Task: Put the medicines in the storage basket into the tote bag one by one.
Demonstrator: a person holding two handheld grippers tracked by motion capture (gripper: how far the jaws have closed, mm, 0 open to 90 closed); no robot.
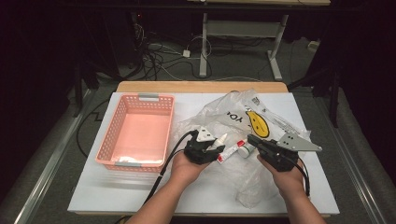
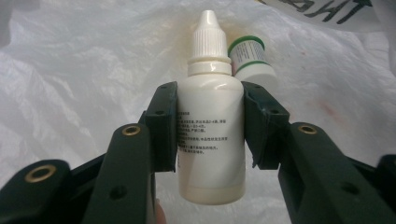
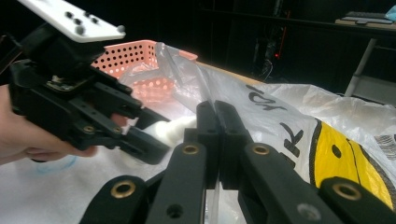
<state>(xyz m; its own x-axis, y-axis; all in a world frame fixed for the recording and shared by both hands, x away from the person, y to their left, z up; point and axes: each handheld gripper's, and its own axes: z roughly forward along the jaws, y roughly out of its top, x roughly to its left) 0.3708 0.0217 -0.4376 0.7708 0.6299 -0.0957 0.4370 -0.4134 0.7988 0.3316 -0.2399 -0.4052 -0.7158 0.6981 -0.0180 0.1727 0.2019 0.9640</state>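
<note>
Nearest us, our left gripper (image 2: 210,126) clamps a white dropper bottle (image 2: 211,116) by its sides, just right of the pink basket (image 1: 136,132). Our right gripper (image 3: 217,140), farther right of the basket, has its jaws pressed together on a fold of the plastic bag (image 3: 280,112).

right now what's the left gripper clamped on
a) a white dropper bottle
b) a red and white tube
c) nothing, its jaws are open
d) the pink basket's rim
a: in the left gripper view the left gripper has its two black pads pressed on either side of the white dropper bottle, above the plastic bag.
</note>
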